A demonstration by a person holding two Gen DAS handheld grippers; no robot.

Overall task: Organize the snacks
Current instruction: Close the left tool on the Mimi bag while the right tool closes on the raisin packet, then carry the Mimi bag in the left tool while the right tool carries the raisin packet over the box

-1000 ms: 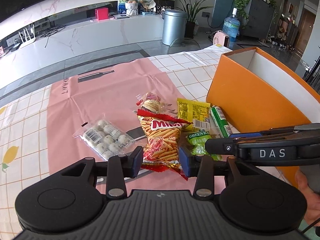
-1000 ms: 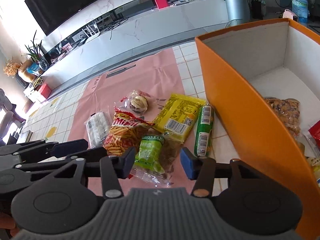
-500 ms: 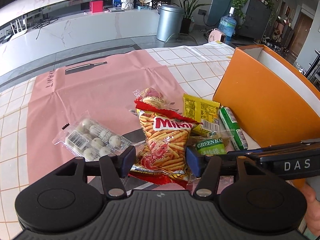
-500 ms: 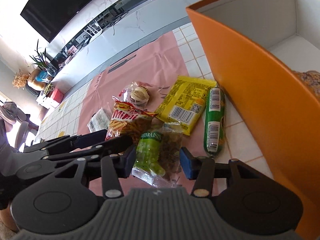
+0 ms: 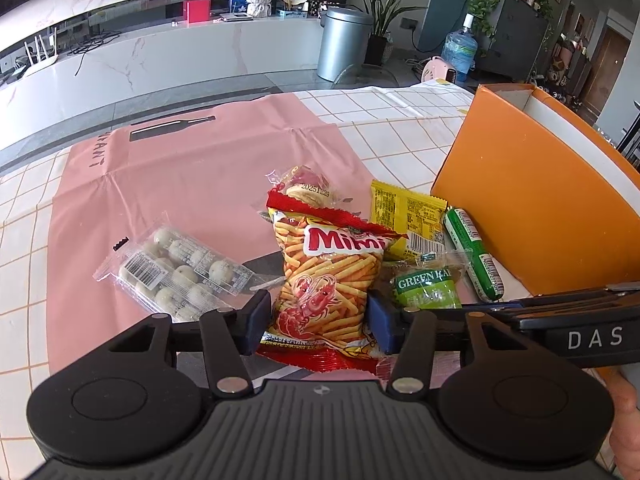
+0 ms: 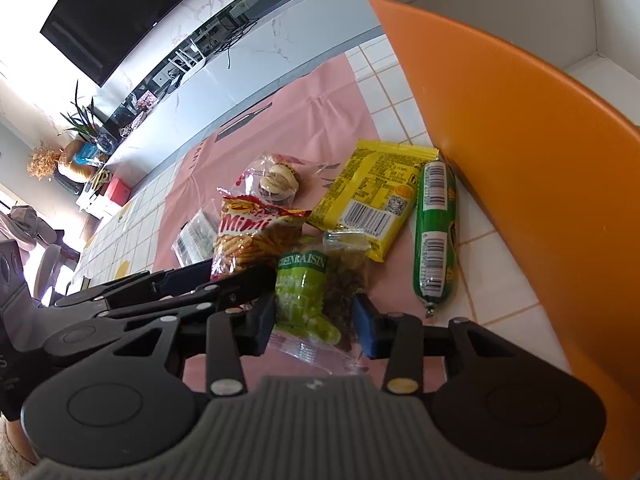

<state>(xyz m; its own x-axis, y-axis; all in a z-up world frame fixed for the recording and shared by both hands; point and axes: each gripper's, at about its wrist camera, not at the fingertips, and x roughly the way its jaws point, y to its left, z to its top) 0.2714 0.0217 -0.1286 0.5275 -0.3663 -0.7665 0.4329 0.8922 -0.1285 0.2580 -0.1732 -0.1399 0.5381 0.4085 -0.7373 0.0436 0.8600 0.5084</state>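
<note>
On the pink mat lies a pile of snacks. My left gripper (image 5: 320, 322) straddles the lower part of the red Mimi chips bag (image 5: 330, 280). Its jaws are closing, with both blue pads against the bag's sides. My right gripper (image 6: 316, 318) is also closing, and its pads pinch the green raisin bag (image 6: 308, 292). The yellow packet (image 6: 370, 192), the green sausage stick (image 6: 436, 236) and a wrapped bun (image 5: 306, 192) lie behind them. A clear tray of white balls (image 5: 176, 272) lies to the left. The orange box (image 5: 540, 208) stands at the right.
The orange box wall (image 6: 520, 160) rises close to the right gripper's right side. The two grippers sit side by side, nearly touching. The checked tablecloth (image 5: 400, 136) extends beyond the pink mat (image 5: 180, 176). A white counter and a grey bin stand behind the table.
Both grippers have sunk toward the snacks. The left jaws widened around the Mimi bag and then narrowed onto it. The right jaws have narrowed onto the raisin bag.
</note>
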